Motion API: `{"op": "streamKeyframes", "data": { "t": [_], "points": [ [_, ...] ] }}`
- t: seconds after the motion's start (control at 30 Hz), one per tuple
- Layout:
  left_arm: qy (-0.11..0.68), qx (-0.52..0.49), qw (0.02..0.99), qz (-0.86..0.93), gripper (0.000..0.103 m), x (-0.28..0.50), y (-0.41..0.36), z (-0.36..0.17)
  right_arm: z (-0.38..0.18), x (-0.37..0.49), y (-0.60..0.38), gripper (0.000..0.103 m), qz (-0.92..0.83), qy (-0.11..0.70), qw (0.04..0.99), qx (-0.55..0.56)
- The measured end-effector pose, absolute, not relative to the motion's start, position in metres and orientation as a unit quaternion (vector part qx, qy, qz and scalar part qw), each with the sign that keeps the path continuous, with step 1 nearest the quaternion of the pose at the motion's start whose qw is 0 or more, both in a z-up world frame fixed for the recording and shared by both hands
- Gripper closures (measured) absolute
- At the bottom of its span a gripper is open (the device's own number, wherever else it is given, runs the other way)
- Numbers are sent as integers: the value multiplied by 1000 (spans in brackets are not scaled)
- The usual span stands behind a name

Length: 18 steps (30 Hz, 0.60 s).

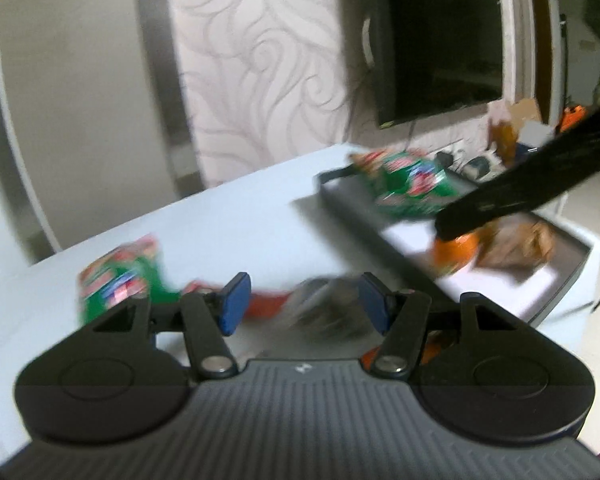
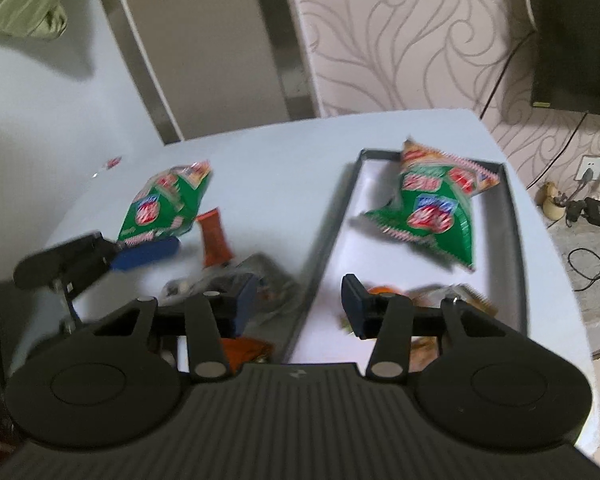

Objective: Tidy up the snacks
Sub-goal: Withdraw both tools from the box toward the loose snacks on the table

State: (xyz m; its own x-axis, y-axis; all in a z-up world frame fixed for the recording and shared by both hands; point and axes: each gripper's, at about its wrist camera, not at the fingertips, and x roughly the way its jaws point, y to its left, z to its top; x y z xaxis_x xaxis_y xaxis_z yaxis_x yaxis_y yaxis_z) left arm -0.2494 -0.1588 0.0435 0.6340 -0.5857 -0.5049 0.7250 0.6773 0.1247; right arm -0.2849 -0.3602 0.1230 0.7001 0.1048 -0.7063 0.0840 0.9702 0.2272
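green snack bag lies loose on table, 10 o'clock of right gripper; second green bag already in tray, 1 o'clock. small orange packet and clear wrapper sit between loose bag and tray.

left gripper part open, nothing between jaws; same for right gripper, empty, above tray's near edge.

judgement: bags light, air-puffed, crinkly, slippery foil, contents crushable. pinch flat crimped seam at end, not belly.
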Motion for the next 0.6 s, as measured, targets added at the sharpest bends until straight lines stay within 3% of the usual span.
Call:
{"op": "streamKeyframes", "data": {
  "t": [0.23, 0.4, 0.6],
  "points": [
    [252, 180, 886, -345, 41, -219, -127, 17, 107, -295, -308, 49, 43, 404, 908, 98],
    [265, 192, 872, -364, 42, -203, -129, 6, 93, -288, -280, 37, 32, 421, 904, 70],
    [269, 197, 851, -405, 62, -200, -128, 2, 82, -279, -262, 36, -5, 437, 899, 33]
  ]
}}
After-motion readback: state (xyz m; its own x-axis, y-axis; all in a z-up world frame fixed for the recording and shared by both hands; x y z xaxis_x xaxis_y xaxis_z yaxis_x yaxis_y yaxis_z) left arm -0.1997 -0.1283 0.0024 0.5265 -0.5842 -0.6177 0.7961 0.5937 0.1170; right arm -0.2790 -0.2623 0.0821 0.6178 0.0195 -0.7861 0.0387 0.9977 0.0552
